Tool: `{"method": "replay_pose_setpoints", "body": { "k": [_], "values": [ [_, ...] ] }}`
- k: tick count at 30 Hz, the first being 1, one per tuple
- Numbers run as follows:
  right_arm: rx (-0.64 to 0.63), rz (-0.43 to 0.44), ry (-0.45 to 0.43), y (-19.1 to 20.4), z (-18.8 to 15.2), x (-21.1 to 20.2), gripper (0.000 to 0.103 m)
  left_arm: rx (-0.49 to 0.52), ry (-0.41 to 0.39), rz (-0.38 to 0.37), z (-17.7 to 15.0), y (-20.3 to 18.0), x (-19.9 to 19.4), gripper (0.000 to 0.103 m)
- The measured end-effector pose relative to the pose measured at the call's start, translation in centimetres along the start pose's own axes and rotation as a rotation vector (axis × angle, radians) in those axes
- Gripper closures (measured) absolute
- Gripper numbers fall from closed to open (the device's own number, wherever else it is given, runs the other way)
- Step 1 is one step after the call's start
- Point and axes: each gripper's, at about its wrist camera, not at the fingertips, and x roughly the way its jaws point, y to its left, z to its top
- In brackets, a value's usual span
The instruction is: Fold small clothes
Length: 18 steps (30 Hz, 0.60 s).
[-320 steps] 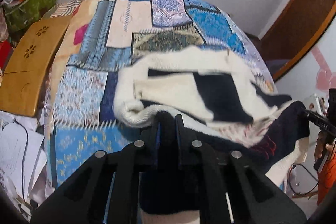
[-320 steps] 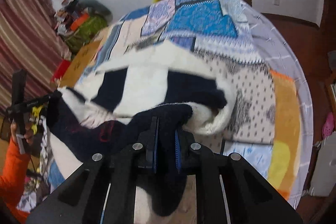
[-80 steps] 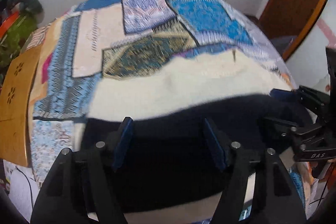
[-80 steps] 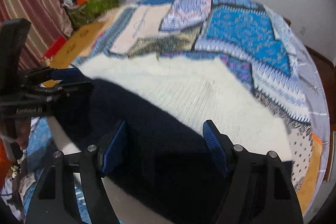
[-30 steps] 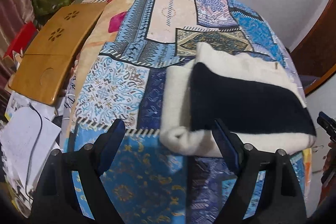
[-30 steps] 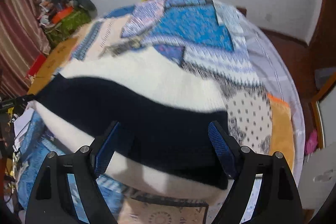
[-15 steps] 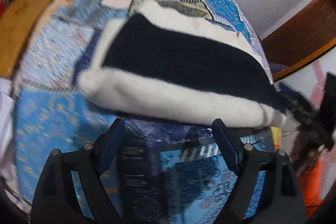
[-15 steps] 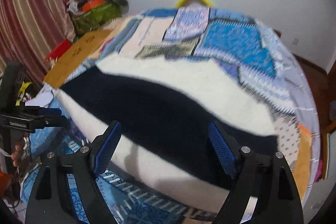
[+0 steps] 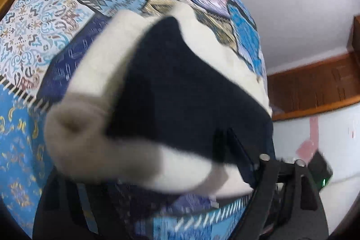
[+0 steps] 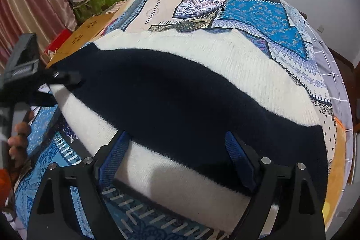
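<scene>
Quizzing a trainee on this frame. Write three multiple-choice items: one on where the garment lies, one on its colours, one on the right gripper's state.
1. Where does the folded garment lie?
A. on the patchwork bedspread
B. on the wooden board
C. on the floor

2. What colours is the garment?
A. red and grey
B. cream and dark navy
C. plain green

3. How does the right gripper stand?
A. shut on the garment
B. shut on nothing
C. open, fingers spread over the garment's near edge

Answers:
1. A, patterned bedspread shows all around the garment.
2. B, a dark navy band runs between cream parts.
3. C, the blue pads stand wide apart and press nothing.
</scene>
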Motion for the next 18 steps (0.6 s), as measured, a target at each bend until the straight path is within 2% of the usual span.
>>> {"method": "replay_pose_setpoints", "body": {
  "k": [1,2,3,5,9,12,15,18],
  "values": [
    [0.003,0.002,0.0,0.0,-0.1,-0.1,0.017,-0.006,-0.016,0.017,0.4,0.0,0.0,0.036],
    [0.006,0.004,0.0,0.0,-0.1,-0.2,0.017,-0.002,-0.033,0.052,0.8,0.0,0.0,0.055],
    [0.009,0.008,0.001,0.0,0.0,-0.2,0.017,0.007,-0.045,0.075,1.1,0.2,-0.3,0.064],
    [0.012,0.018,0.004,-0.1,0.1,-0.6,0.017,0.0,-0.067,0.072,1.5,0.4,-0.9,0.071],
    [0.036,0.012,-0.021,-0.9,0.3,-2.3,0.017,-0.023,-0.13,0.087,2.6,1.0,-3.3,0.076],
    [0.052,-0.005,-0.045,-1.9,0.2,-3.8,0.017,-0.008,-0.223,0.148,3.6,0.5,-6.3,0.076],
    [0.068,-0.029,-0.063,-3.1,0.0,-4.9,0.017,0.065,-0.333,0.234,4.7,-1.3,-9.9,0.077],
    [0.091,-0.042,-0.068,-4.0,-0.5,-5.4,0.017,0.151,-0.397,0.294,5.1,-3.6,-12.3,0.077]
  ]
}}
